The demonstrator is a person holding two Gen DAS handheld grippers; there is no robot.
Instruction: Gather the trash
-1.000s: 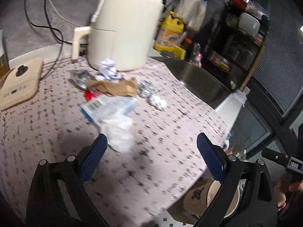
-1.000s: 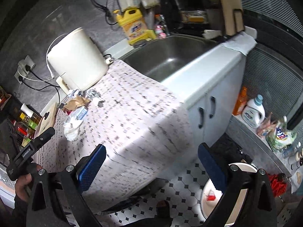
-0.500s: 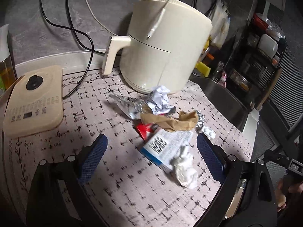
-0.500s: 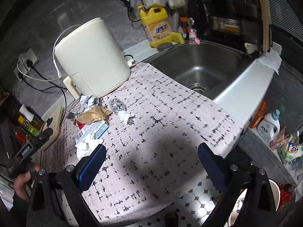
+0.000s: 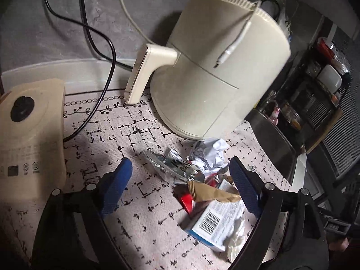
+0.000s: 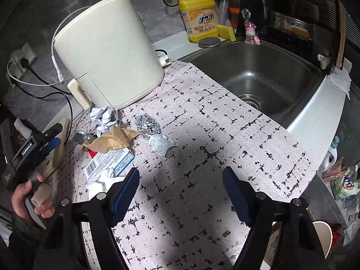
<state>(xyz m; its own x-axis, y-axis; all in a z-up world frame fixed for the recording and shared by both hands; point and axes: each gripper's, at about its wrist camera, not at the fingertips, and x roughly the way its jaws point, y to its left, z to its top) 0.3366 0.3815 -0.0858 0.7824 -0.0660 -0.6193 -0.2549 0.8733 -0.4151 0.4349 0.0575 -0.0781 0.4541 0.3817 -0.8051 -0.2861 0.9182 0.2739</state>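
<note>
Left gripper [image 5: 180, 177] spread wide, empty, straddling the crinkled silver foil wrapper [image 5: 167, 165], its long axis running crosswise between the fingers. Right gripper [image 6: 180, 190] gapes empty too.

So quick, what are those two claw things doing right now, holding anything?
Left gripper: open, holding nothing, above the foil wrapper.
Right gripper: open, holding nothing.

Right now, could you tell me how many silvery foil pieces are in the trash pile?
2: a crumpled foil ball beside the brown paper, and a foil wrapper between the left gripper's fingers. More may be hidden underneath.
</note>
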